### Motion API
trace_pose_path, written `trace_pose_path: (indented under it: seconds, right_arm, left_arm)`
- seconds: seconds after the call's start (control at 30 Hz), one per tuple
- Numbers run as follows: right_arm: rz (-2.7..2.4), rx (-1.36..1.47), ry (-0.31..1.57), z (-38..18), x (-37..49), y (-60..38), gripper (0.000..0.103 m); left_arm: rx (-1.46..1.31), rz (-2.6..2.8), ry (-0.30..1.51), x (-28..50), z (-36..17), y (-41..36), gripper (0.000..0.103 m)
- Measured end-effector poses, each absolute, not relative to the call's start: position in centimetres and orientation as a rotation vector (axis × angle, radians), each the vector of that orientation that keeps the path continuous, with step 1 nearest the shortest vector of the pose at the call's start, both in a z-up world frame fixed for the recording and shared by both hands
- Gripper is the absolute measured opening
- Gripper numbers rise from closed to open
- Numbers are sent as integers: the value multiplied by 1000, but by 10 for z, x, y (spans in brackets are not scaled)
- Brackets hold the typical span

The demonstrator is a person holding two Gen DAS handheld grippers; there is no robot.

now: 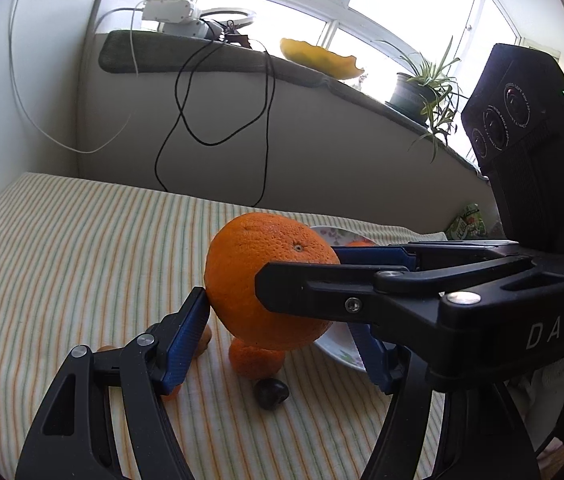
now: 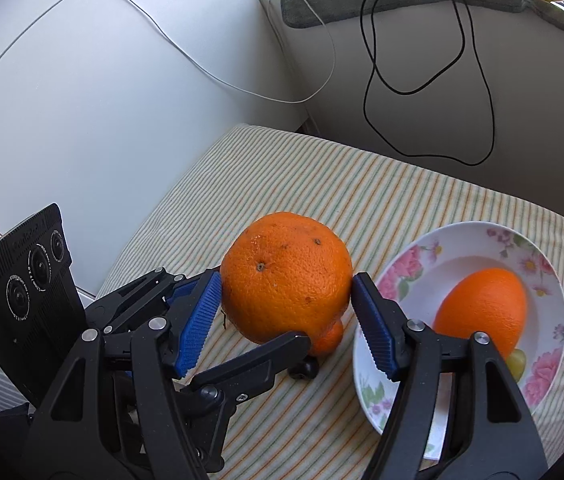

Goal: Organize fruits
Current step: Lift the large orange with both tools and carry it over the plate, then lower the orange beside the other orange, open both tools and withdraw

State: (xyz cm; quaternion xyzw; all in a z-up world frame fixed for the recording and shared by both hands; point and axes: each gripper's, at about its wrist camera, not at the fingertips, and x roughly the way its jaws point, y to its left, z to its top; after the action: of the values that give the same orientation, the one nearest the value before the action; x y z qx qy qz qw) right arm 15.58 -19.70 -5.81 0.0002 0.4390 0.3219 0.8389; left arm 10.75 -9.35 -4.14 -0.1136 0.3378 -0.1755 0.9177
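Both grippers, left gripper [image 1: 278, 336] and right gripper [image 2: 285, 316], are clamped on one big orange [image 2: 285, 276], lifted above the striped cloth [image 2: 282, 168], probably sharing the hold while heading for the flowered plate [image 2: 401, 264].

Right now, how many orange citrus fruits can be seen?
3: a large orange held by the left gripper and the right gripper; a smooth orange in the flowered plate; a small tangerine on the striped cloth. A partly hidden orange bit may be a fourth.
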Motion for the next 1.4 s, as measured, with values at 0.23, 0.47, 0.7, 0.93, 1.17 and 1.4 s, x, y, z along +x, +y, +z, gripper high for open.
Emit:
trace_pose_path:
  seconds: [0.23,0.47,0.7,0.93,1.17,1.4]
  right_arm:
    - [628,-28,927,-55,153,-220,70]
    - [594,-39,930,-54,157,-237,70]
    - [576,-67,928,-55,157,-239,70]
    - [555,-91,911,-52,156,-236,70]
    - [515,-130,884,-51,153,-232,76]
    - [525,-24,888,-52,158,-249,76]
  left_arm:
    - [-227,-413,710,120,-44,-116,69]
    - [-213,-443,719,126,-48,-130,69]
    - [-193,-452,731,131,-50,-134,69]
    - [-170,-446,749,136,-47,-139,70]
    - [-196,-432,772,138,-54,-129,71]
    - [-169,-428,744,133,-49,-128,71]
